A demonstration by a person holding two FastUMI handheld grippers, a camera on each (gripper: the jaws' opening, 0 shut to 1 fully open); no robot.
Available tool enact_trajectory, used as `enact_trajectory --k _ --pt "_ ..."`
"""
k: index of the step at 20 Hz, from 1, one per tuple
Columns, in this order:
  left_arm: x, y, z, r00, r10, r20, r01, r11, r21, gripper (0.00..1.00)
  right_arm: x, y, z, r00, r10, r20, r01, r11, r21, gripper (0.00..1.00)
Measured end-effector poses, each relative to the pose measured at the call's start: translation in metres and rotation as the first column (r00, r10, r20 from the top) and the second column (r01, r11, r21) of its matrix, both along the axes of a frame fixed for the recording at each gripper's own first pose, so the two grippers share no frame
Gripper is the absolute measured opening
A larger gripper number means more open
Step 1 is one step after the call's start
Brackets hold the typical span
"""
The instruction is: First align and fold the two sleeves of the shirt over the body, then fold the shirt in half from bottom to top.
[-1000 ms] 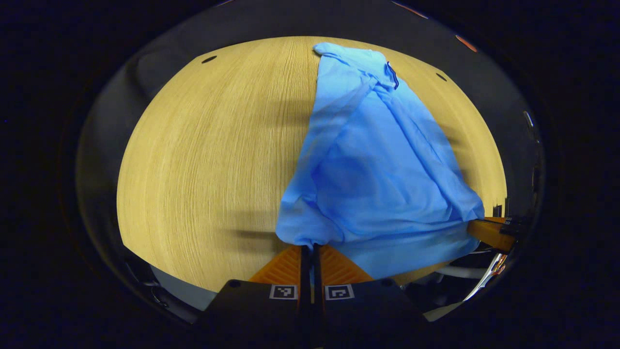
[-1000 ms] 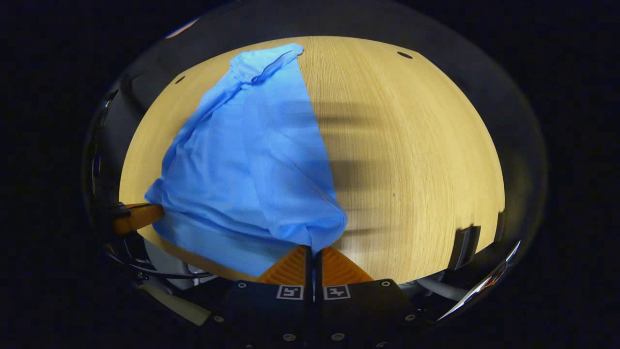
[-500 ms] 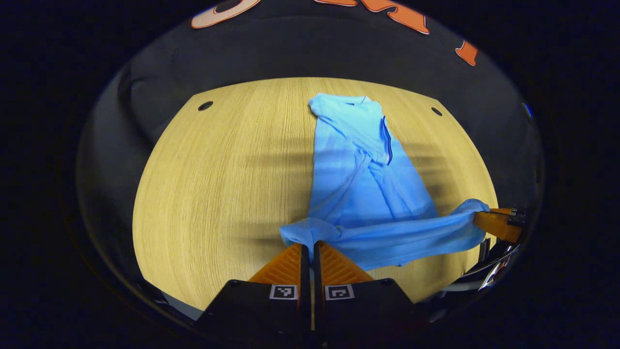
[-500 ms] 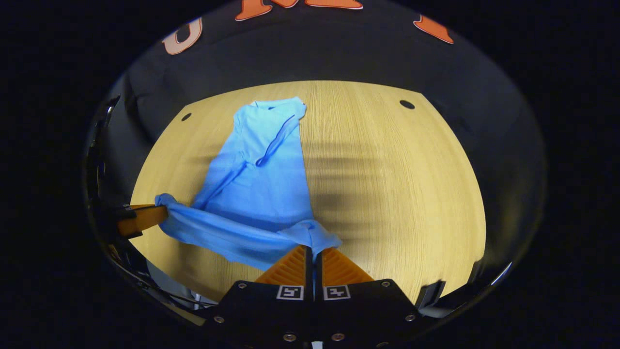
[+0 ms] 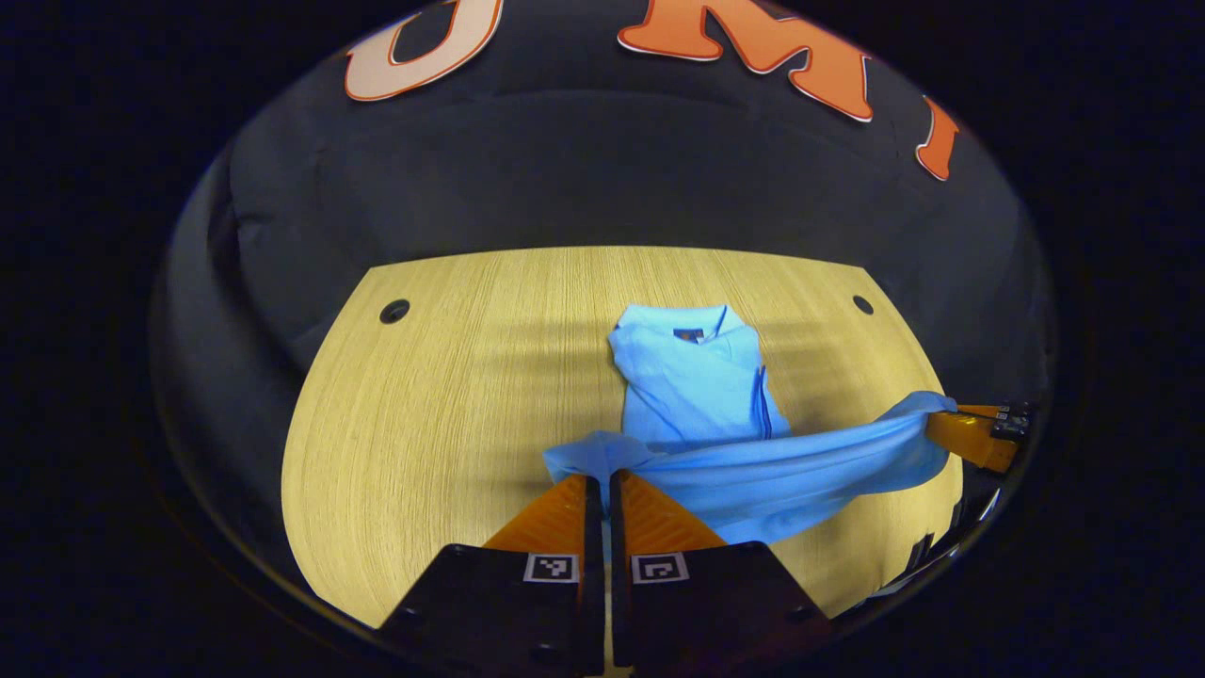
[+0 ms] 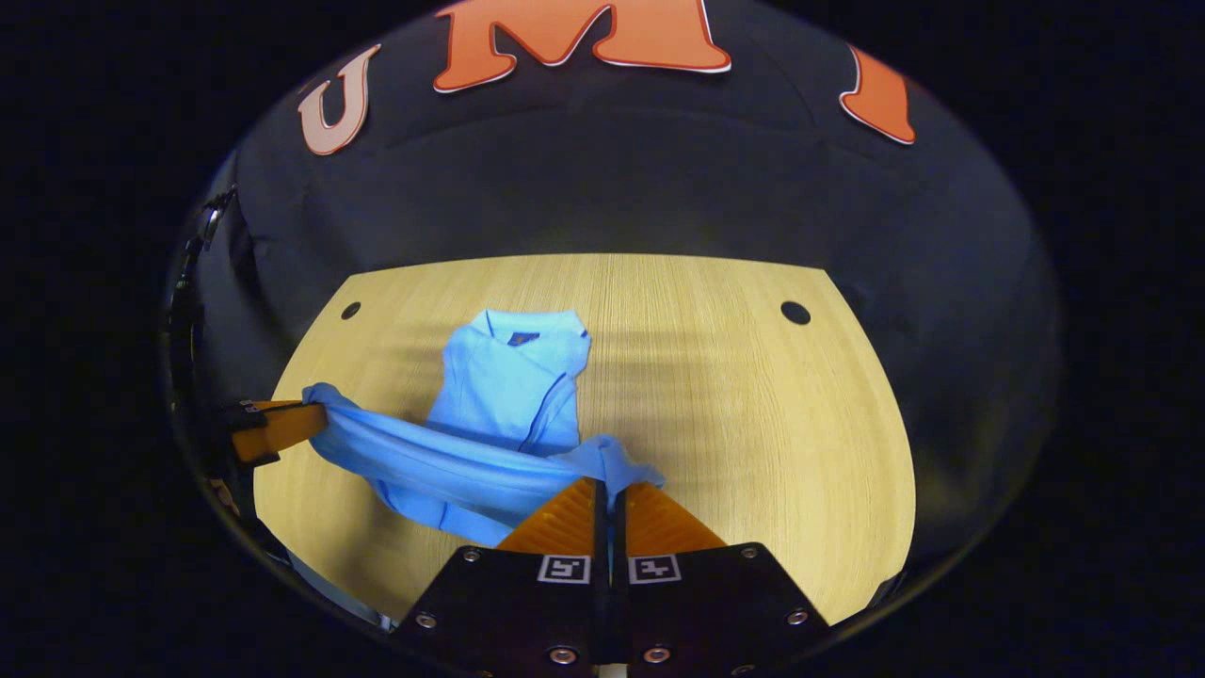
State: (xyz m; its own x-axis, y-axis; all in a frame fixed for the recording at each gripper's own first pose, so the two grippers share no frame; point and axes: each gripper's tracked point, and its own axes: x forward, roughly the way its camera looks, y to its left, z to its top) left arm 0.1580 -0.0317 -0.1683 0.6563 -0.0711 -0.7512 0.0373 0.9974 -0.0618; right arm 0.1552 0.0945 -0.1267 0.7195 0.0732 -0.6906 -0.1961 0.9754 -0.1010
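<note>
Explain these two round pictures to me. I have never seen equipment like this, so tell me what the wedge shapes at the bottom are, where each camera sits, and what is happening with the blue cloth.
No robot here: a person holds a two-finger gripper in each hand, and a fisheye camera rides on each. The wedges at the bottom are that gripper's own fingers. The left gripper is closed on one bottom corner of a blue shirt; the right gripper is closed on the other. Each view also shows the other gripper off to the side. The shirt lies on a wooden table, collar at the far end, its bottom edge lifted and stretched between the two grippers.
</note>
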Motion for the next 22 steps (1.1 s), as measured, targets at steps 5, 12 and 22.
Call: enact_trajectory --k 5,12,22 --pt "0.057 0.003 0.012 1.000 -0.003 0.030 0.003 1.000 0.008 0.07 0.052 0.012 0.010 1.000 -0.002 0.025 0.002 1.000 -0.002 0.01" --pt "0.114 0.011 -0.035 1.000 0.015 -0.011 -0.015 0.999 0.048 0.07 0.116 0.025 -0.025 1.000 -0.018 0.013 0.017 1.000 0.016 0.01" --pt "0.138 0.031 -0.047 0.998 0.046 0.032 -0.049 0.991 0.121 0.64 0.126 0.020 -0.044 0.995 -0.088 -0.046 0.089 0.996 0.014 0.36"
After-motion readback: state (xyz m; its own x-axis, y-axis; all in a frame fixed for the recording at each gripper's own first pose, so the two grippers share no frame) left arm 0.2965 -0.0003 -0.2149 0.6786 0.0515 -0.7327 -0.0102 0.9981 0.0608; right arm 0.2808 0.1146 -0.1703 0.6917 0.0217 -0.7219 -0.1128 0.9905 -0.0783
